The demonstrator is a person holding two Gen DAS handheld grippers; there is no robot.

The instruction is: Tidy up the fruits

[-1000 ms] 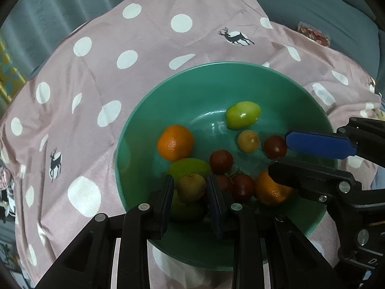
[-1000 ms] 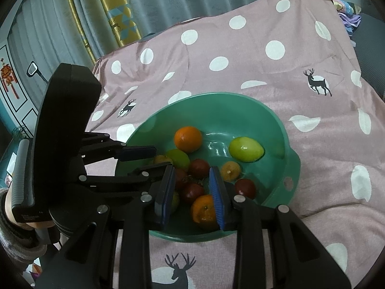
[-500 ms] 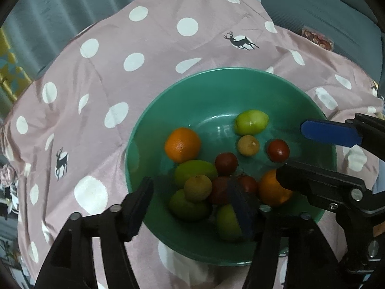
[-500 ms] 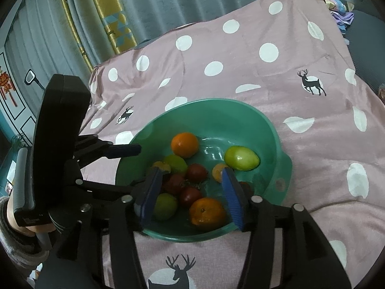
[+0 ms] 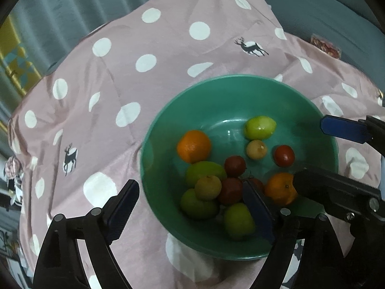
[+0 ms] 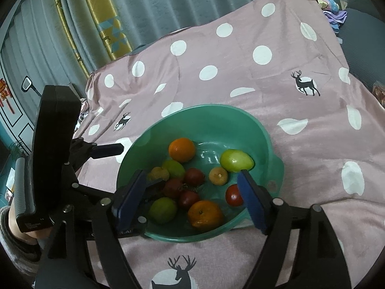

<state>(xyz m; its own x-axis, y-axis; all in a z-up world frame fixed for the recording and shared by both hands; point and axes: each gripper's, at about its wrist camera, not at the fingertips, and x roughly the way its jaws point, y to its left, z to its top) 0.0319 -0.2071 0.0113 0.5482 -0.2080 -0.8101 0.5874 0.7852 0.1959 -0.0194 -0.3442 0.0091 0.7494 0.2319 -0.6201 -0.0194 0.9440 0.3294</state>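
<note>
Green bowl [image 5: 240, 84] sits on a pink cloth [image 5: 120, 72] w/ white dots and deer prints; in the left wrist view it fills the lower right, in the right wrist view [image 6: 264, 134] the lower centre.

All fruit visible is inside the bowl. Counted in the left wrist view: 2 oranges, 1 at the bowl's left [image 5: 193, 146], 1 at lower right [image 5: 280, 187]; 4 green fruits, incl. 1 apart at upper right [image 5: 259, 127]; 2 small yellowish fruits [image 5: 256, 149]; several dark red fruits [image 5: 284, 155], 3 or 4 clustered mid-bowl, exact no. unclear.

Left gripper [image 5: 192, 207]: jaws wide and opening. Left finger is over the cloth outside the rim, right finger over the bowl. Fruit lies below the gap; pads press on nothing.

Right gripper [image 6: 190, 197]: jaws wide and opening, both fingers over the bowl's near side. The orange [image 6: 205, 215] and red fruits lie below the gap, not gripped.

Curtains [image 6: 144, 4] at top of the right wrist view.
</note>
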